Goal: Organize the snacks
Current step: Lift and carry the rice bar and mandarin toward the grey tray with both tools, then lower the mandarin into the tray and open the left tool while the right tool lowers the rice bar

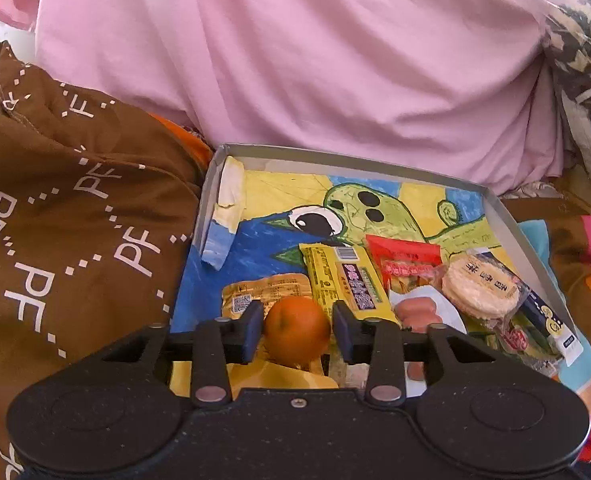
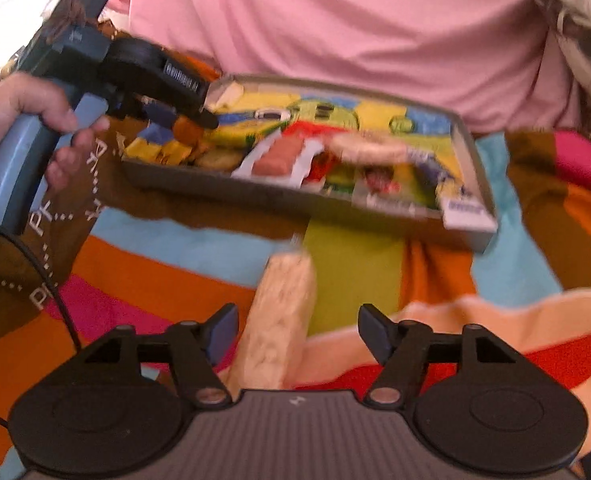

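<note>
Striped bedding (image 2: pixel 155 264) is lying under the tray (image 1: pixel 507 216) while the left gripper (image 1: pixel 297 330), jaws parted, is straddling an orange (image 1: pixel 297 330) and the right gripper (image 2: pixel 297 336) is gaping over a rice bar (image 2: pixel 279 320).

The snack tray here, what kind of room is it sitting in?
Probably a bedroom: the tray rests on a striped blanket, with a pink sheet bunched behind it and a brown printed cloth beside it.
</note>
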`<state>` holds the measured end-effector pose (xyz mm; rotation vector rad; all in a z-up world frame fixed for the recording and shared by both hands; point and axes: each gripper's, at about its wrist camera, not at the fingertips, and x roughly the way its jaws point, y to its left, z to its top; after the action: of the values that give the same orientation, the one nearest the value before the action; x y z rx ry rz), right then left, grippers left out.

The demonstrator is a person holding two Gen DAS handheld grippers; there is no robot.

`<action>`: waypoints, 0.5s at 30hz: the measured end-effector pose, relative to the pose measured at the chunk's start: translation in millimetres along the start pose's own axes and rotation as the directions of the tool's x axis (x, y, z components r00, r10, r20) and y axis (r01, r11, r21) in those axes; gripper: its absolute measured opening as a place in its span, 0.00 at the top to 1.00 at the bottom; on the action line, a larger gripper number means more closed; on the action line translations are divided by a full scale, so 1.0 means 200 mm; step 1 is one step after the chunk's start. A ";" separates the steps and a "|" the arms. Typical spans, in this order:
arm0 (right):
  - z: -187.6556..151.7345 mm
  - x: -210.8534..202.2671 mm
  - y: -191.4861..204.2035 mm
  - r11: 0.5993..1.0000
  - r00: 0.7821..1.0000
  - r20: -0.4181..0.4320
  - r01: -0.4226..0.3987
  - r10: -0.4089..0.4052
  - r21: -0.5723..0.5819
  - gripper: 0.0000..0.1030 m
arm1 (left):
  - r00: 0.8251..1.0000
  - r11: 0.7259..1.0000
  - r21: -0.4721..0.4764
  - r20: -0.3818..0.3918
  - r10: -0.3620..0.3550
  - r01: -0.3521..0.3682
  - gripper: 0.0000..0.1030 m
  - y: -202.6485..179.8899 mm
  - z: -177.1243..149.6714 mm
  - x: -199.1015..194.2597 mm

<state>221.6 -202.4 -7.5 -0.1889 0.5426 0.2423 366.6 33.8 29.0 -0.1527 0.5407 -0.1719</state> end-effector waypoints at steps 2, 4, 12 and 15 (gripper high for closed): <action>0.00 0.01 0.00 0.999 0.999 -0.021 -0.028 0.029 0.026 0.31 | 1.000 1.000 0.000 0.002 0.003 -0.003 0.52 -0.01 0.00 0.00; 0.01 0.04 0.00 0.999 0.999 -0.035 -0.037 0.038 0.037 0.31 | 1.000 1.000 0.004 0.008 0.009 -0.009 0.45 -0.01 0.00 -0.02; 0.03 0.18 0.01 0.990 0.991 -0.131 -0.018 0.036 0.142 0.62 | 0.999 1.000 0.002 0.035 0.028 -0.028 0.29 -0.02 0.02 -0.09; 0.03 0.18 0.00 0.988 0.992 -0.123 -0.012 0.031 0.153 0.66 | 0.999 0.999 -0.003 0.042 0.033 -0.033 0.25 -0.01 0.02 -0.12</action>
<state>253.7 -195.4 -22.0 -0.0500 0.6850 0.2098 348.4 36.9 44.5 -0.1492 0.5008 -0.1356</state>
